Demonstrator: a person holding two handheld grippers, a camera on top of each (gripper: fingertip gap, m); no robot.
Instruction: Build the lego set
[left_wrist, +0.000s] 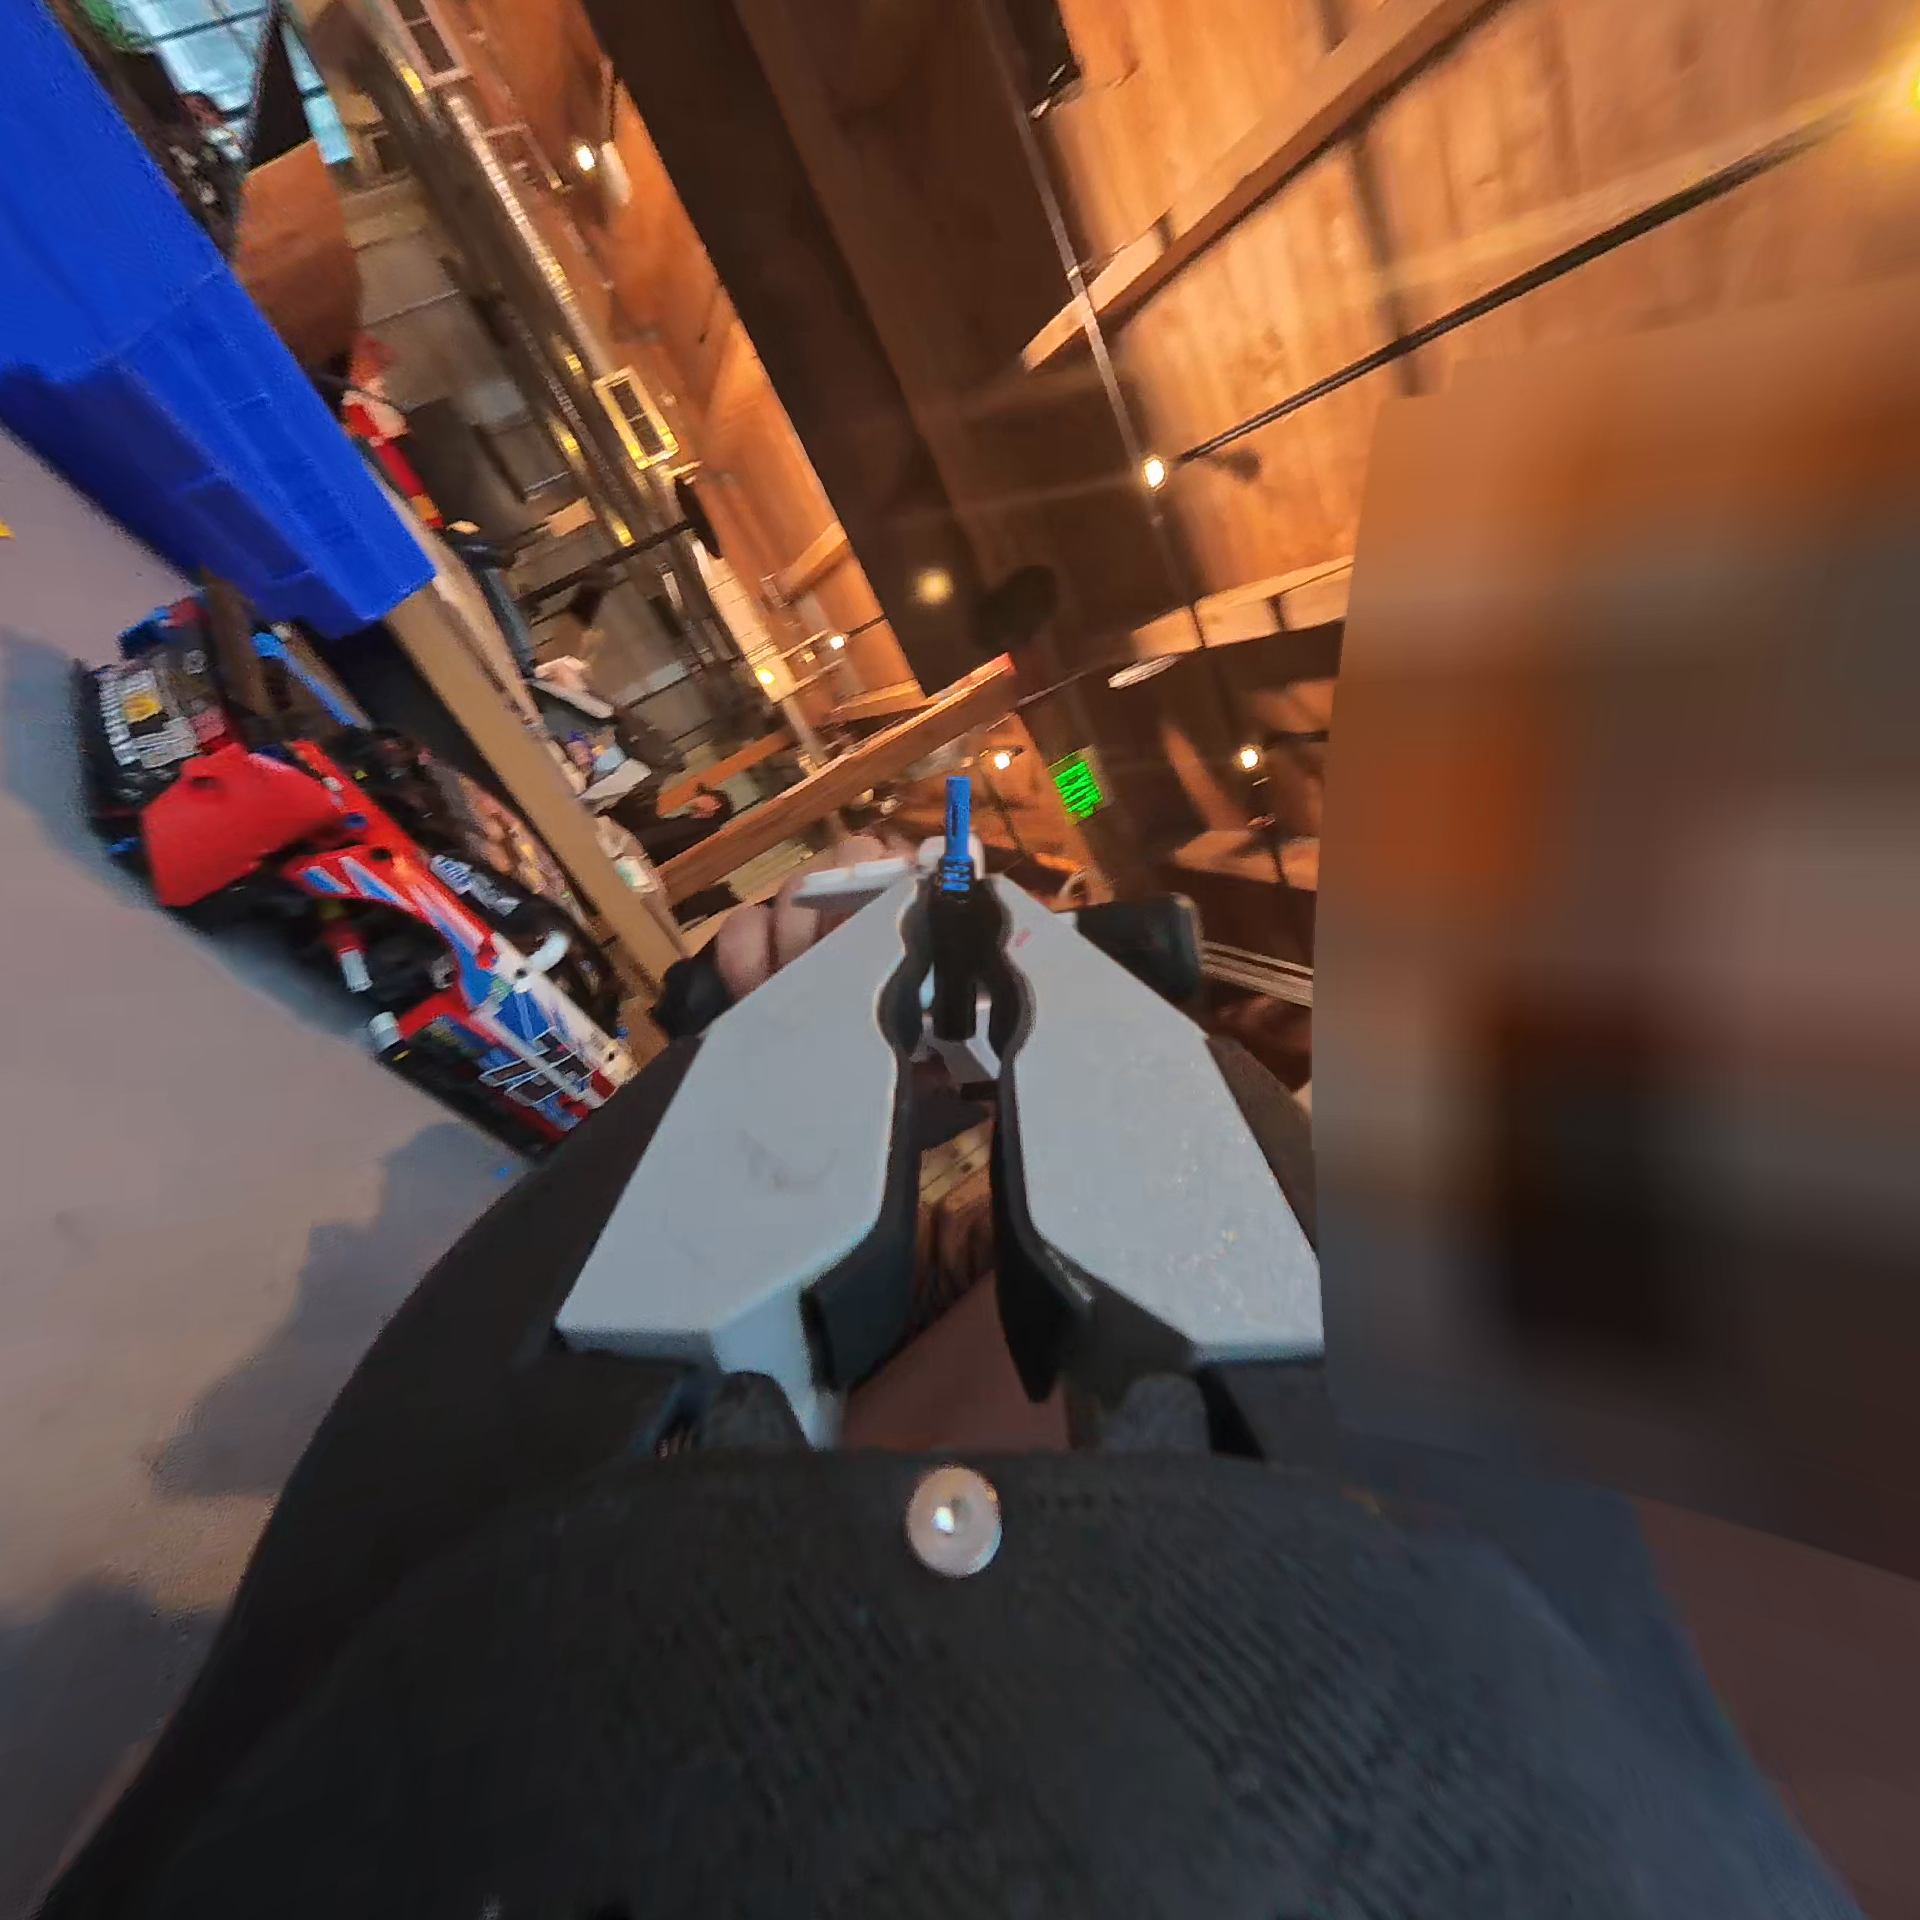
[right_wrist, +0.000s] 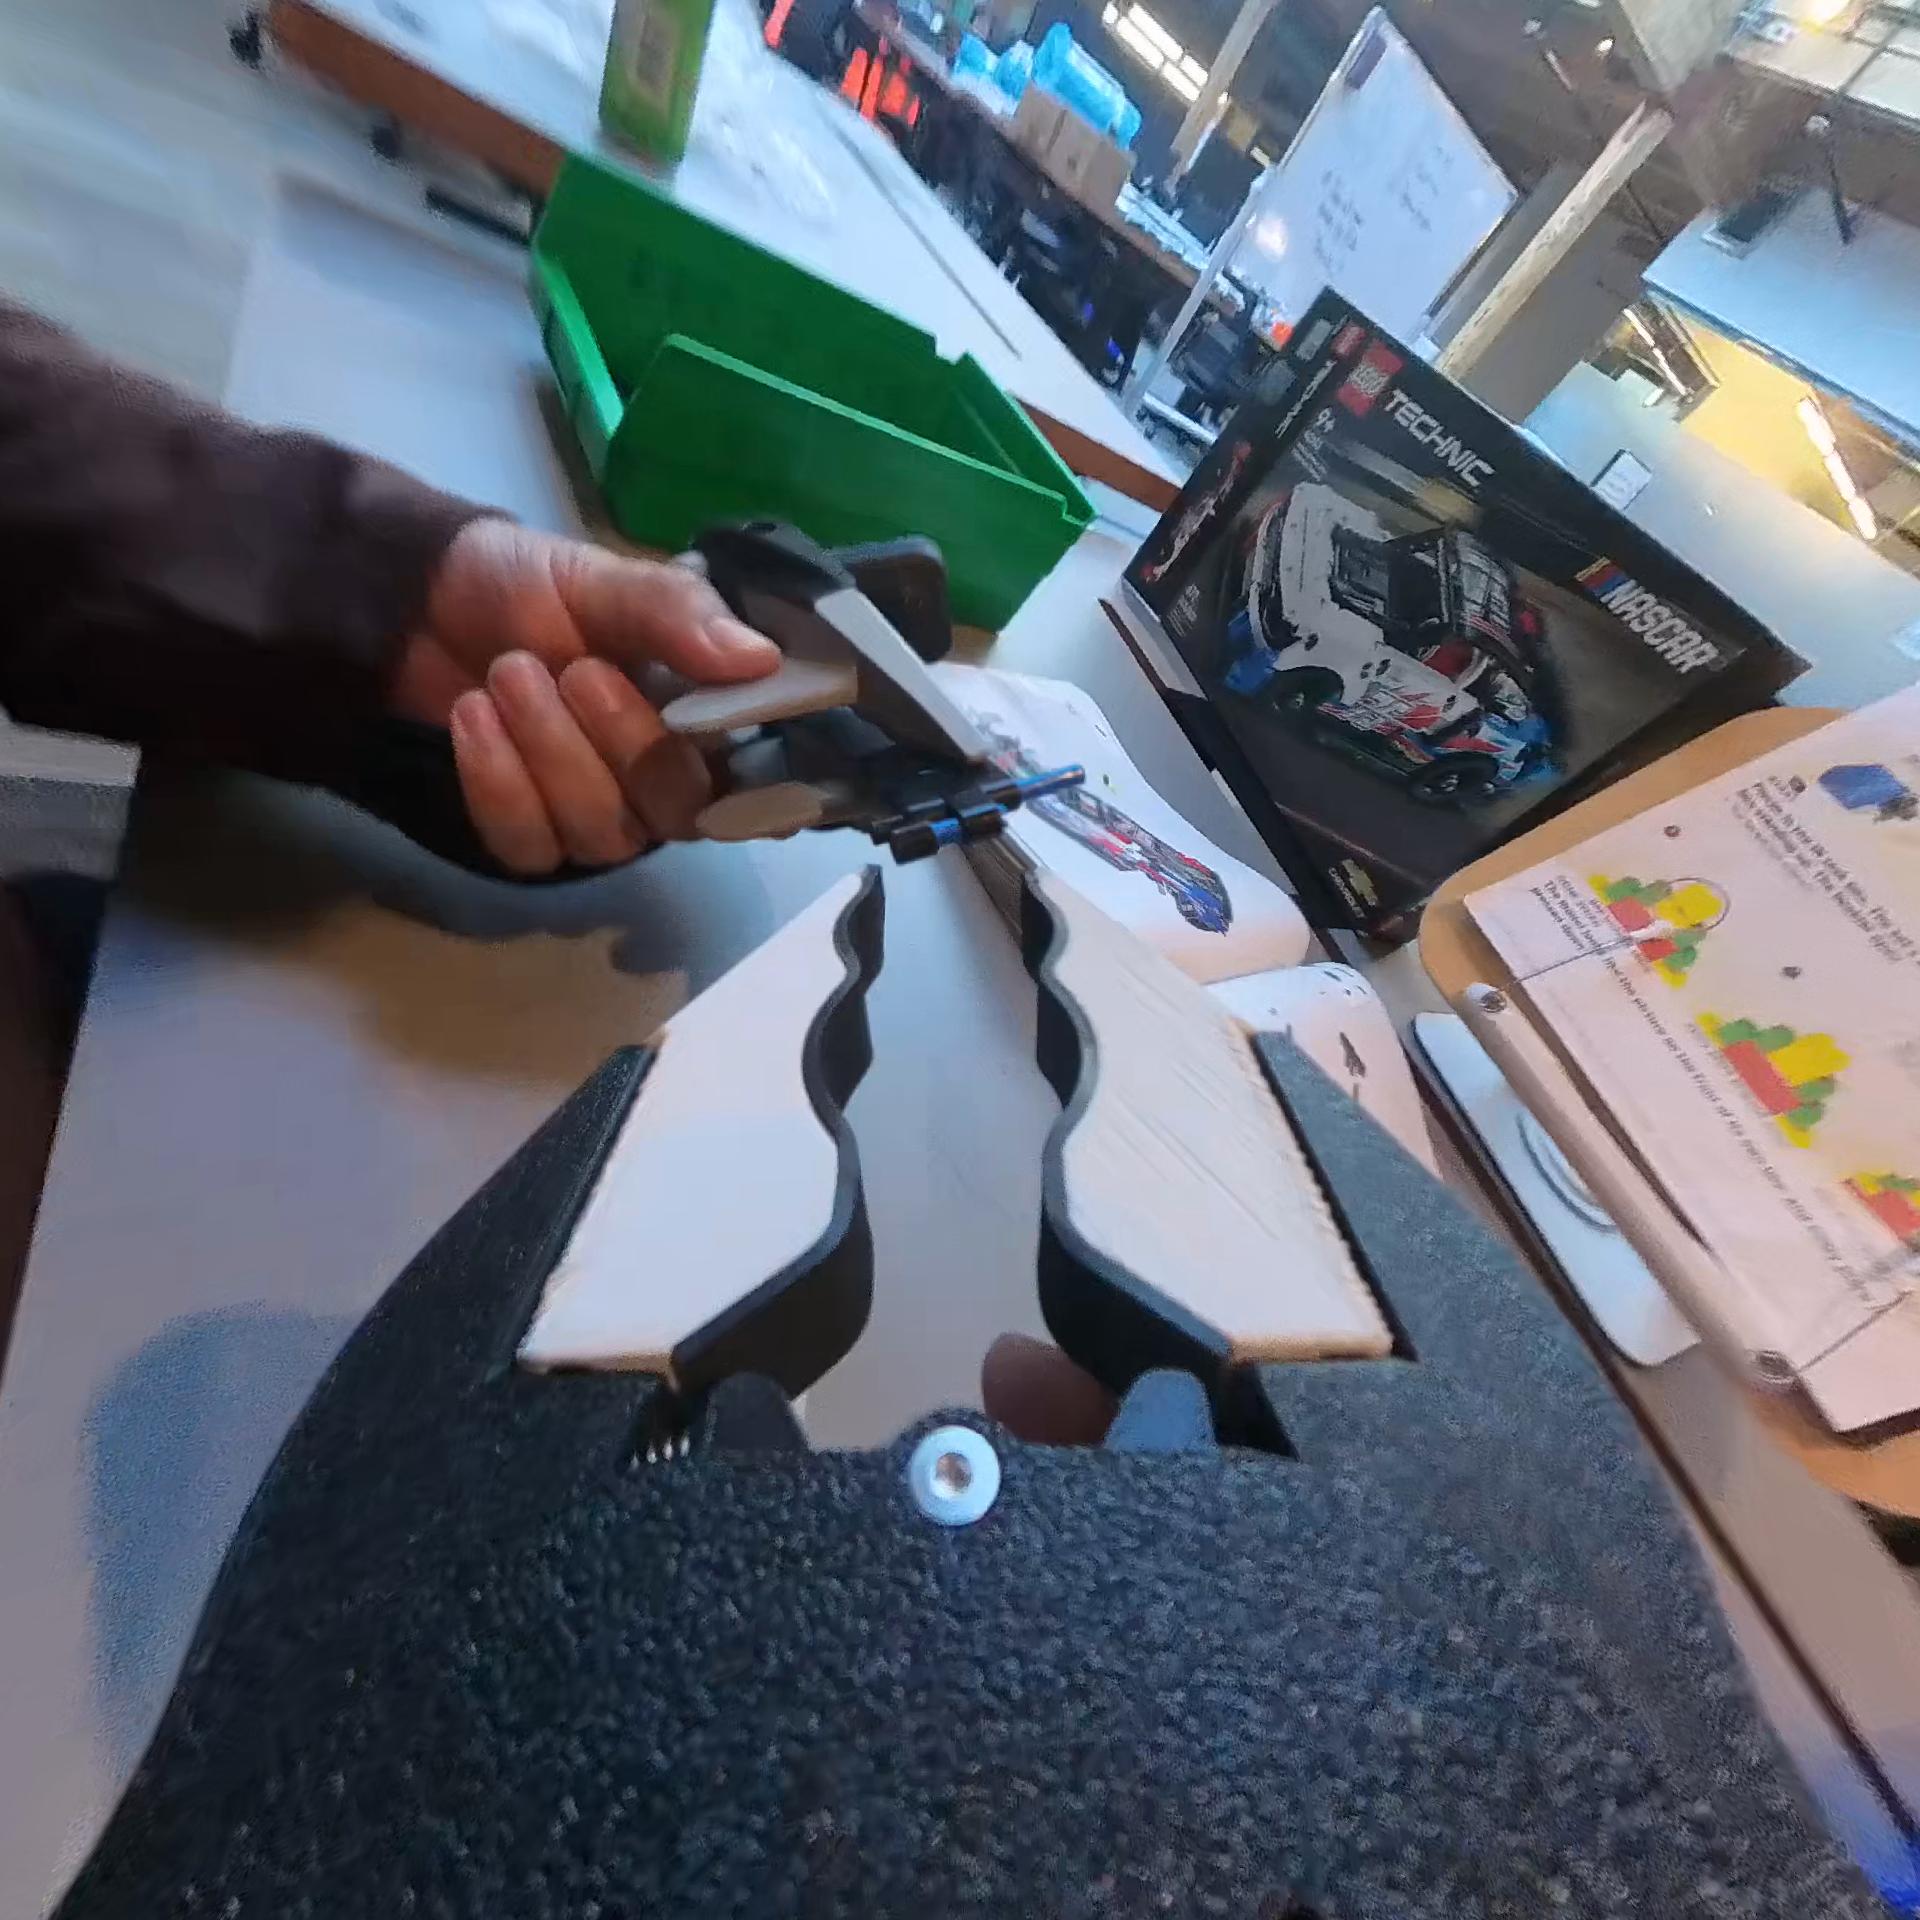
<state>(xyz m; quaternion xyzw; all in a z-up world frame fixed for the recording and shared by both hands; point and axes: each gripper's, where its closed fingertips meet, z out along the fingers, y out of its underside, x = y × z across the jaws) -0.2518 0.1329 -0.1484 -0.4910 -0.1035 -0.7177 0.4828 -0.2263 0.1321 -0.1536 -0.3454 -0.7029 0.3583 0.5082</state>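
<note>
Both tools share one build. The right gripper has two pale flat fingers edged with black wavy pads, set on a black rough-grained body — a silver screw sits just behind the finger roots. The left gripper has grey fingers, black scalloped pads and its own silver screw. Behind that gripper, the left hand comes out of a dark maroon sleeve.

The left wrist view sits close behind the left hand-held gripper, tilted upward past the desk edge toward the timber ceiling. The right wrist view looks forward and down over the right hand-held gripper across the desk. Both views share the left hand-held gripper and its blue-and-black axle piece.
</note>
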